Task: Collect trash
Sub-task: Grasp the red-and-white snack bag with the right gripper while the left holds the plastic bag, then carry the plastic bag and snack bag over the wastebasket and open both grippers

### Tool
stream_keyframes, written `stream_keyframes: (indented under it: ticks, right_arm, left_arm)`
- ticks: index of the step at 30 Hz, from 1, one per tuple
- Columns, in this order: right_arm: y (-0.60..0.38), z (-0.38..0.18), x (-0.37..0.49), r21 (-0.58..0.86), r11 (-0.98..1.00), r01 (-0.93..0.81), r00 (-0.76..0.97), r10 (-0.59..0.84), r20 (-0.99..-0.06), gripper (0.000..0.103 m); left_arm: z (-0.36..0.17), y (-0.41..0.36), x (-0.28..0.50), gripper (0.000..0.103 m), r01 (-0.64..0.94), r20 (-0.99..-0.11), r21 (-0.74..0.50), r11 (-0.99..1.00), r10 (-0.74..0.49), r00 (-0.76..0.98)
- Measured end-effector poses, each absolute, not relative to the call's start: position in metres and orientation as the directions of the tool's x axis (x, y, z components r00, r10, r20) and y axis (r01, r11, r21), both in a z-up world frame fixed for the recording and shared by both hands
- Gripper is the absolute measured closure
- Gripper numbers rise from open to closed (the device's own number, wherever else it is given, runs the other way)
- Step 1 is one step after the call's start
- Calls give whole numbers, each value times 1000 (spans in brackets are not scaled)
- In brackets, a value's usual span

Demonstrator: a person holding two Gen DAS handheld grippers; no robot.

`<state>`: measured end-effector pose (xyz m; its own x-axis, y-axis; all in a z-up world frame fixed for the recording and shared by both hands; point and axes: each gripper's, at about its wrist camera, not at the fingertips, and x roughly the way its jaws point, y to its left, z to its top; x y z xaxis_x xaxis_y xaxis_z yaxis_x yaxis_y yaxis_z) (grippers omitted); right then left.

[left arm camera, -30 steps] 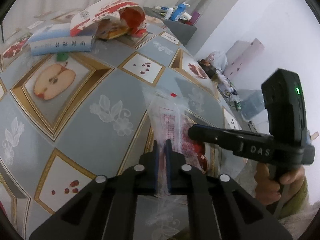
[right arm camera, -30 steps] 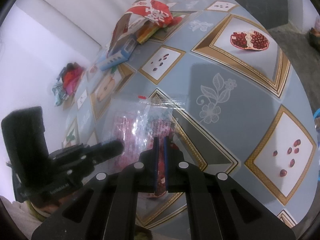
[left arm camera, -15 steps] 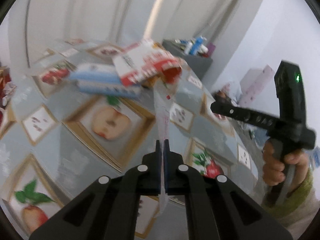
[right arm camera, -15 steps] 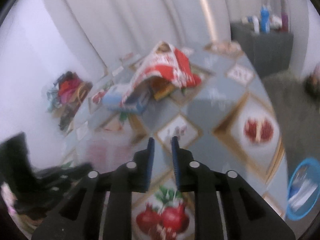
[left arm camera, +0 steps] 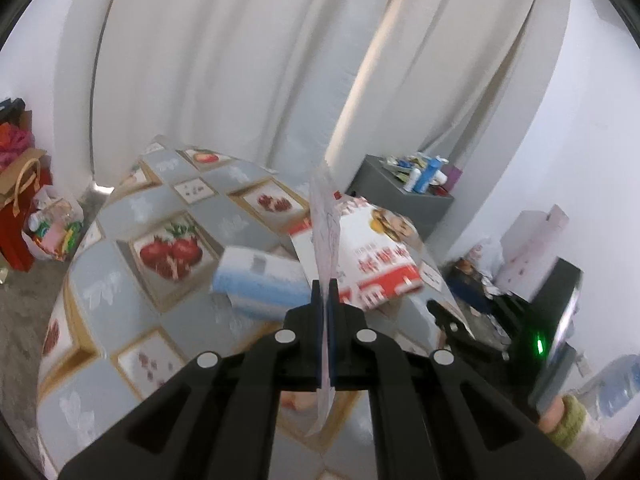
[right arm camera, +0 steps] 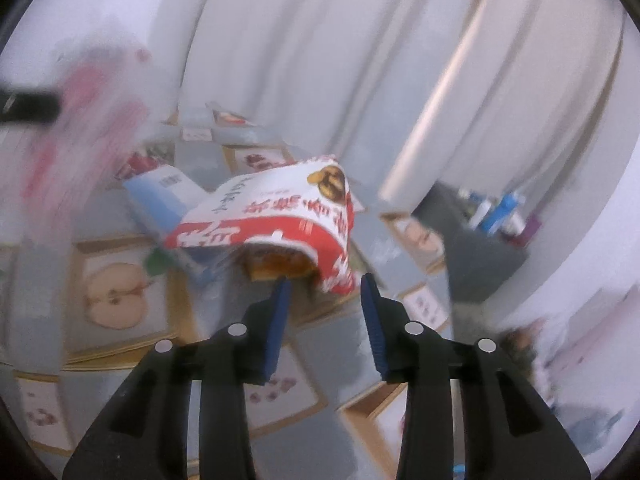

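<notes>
Edgewise — wrapper (left arm camera: 326, 236), long axis upright

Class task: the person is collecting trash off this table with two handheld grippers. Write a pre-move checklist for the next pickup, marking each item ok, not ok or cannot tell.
1. Left gripper shut on the clear plastic wrapper: ok, wrapper pinched edge-on between the pads.
2. Wrapper lifted clear of the table: ok.
3. Right gripper empty: ok, jaws opening, nothing between them.
4. Right gripper faces the red-and-white bag: ok, not touching.
5. Blue-and-white box free of the bag: not ok, bag lies over it.
6. Trash bin located: cannot tell.
</notes>
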<state>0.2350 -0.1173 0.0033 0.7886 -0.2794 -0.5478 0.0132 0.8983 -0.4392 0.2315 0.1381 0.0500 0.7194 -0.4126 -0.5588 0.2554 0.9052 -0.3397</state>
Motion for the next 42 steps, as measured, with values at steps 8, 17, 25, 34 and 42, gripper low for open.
stream_keyframes:
  ticks: [8, 17, 25, 34, 42]
  right_arm:
    - [-108, -16, 256, -586, 810, -1, 802, -349, -484, 67]
    - [-110, -24, 271, -645, 764, 37, 811, -400, -428, 94]
    - [-117, -13, 267, -628, 771, 109, 821, -426, -380, 103]
    - [-122, 12, 254, -608, 774, 176, 833, -446, -327, 103]
    - [-130, 50, 221, -575, 778, 252, 843, -469, -264, 103]
  left_arm:
    - [26, 115, 281, 101, 252, -599, -312, 916, -395, 697]
    - [16, 101, 295, 101, 266, -616, -304, 915, -402, 677]
    - [19, 100, 293, 101, 266, -604, -289, 920, -390, 695]
    - [41, 103, 274, 101, 278, -561, -271, 921, -386, 732]
    - [64, 99, 242, 101, 307, -525, -257, 917, -399, 752]
